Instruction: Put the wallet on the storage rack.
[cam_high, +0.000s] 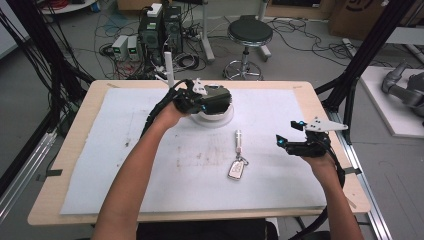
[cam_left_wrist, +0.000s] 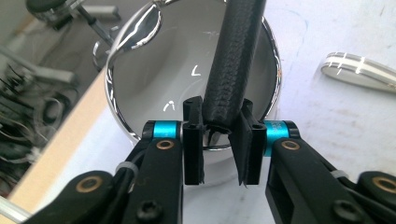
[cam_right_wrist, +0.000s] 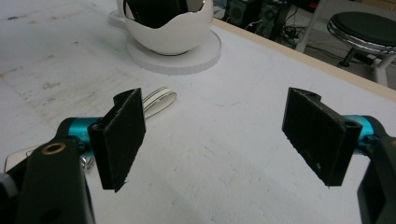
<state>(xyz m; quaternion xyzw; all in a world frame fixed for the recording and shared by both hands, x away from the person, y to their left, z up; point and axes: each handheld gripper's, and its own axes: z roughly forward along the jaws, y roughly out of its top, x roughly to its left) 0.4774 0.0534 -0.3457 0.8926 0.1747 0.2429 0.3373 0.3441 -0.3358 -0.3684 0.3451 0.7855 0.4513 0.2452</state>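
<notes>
The bench (cam_high: 75, 150) under your hands is a pale wooden top covered by a white, lightly stained mat (cam_high: 150, 175), with cables, computer boxes and a round stool (cam_high: 249, 31) on the floor beyond it. Your left hand-held gripper (cam_left_wrist: 223, 128) is clamped on the end of a black, grainy strap (cam_left_wrist: 233, 60), leather-like in texture, holding it over the mouth of a glossy white egg-shaped holder (cam_right_wrist: 168, 32) with a chrome rim; that holder sits on a round white base (cam_right_wrist: 205, 58) near the far middle of the mat. Gripping the strap at its tip probably lets it hang straight so it can go down into the opening. Your right hand-held gripper (cam_right_wrist: 219, 135) hovers near the right edge with its jaws spread wide and nothing between them, likely waiting its turn. Between the two lies a slim silver-and-white key fob (cam_high: 238, 160) on a ring, flat on the mat, just beside that gripper and well apart from the holder.
</notes>
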